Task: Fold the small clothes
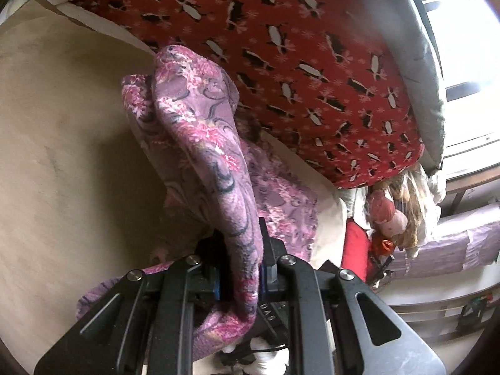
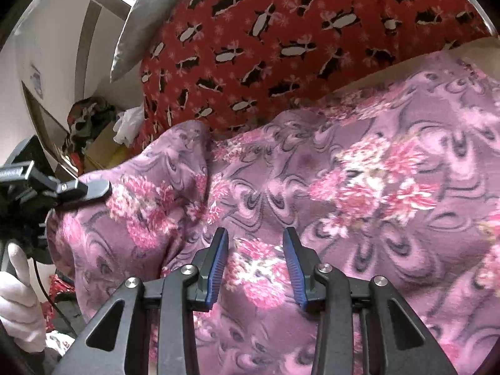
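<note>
Our left gripper points steeply downward, its 2 jaws drawn in tight on a fold of the purple floral cloth that rises up between them. From the right wrist view we see it side-on at the left edge, held in our white-gloved left hand. Our right gripper tilts gently downward, its blue-padded fingers parted, with nothing between them.
</note>
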`<state>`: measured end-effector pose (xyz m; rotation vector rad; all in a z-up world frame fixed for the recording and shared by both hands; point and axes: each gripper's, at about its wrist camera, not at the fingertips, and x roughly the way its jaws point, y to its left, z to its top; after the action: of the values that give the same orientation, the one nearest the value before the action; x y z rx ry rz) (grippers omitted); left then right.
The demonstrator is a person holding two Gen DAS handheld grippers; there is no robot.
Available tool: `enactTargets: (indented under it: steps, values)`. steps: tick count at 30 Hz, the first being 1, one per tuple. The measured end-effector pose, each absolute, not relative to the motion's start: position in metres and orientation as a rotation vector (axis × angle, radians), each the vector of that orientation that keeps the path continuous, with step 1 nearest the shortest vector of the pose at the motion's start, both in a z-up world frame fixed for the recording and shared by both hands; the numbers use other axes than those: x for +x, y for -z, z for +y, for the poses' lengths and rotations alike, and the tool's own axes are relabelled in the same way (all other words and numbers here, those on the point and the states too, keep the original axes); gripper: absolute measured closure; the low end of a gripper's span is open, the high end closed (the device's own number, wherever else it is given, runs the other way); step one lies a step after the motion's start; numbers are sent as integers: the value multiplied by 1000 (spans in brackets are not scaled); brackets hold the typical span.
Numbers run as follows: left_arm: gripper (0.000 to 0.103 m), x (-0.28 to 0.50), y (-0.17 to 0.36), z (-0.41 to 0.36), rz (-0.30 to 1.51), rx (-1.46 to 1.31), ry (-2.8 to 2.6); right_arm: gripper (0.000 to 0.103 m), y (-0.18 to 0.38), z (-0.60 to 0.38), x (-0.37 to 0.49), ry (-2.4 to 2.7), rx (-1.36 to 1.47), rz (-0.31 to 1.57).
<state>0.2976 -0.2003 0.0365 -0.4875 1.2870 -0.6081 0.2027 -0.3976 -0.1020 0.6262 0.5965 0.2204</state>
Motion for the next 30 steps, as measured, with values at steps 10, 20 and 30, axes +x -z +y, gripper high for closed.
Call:
enactTargets:
  steps: [10, 20, 30]
  values:
    - [89, 280, -50, -250, 1304, -491, 672, 73, 111, -420, 191, -229, 722, 577]
    - [89, 261, -48, -306, 1338, -455, 746, 69, 106, -454, 155, -214, 792, 516]
    - [88, 256, -24, -359, 1399, -432, 734, 68, 110, -531, 97, -83, 840, 457]
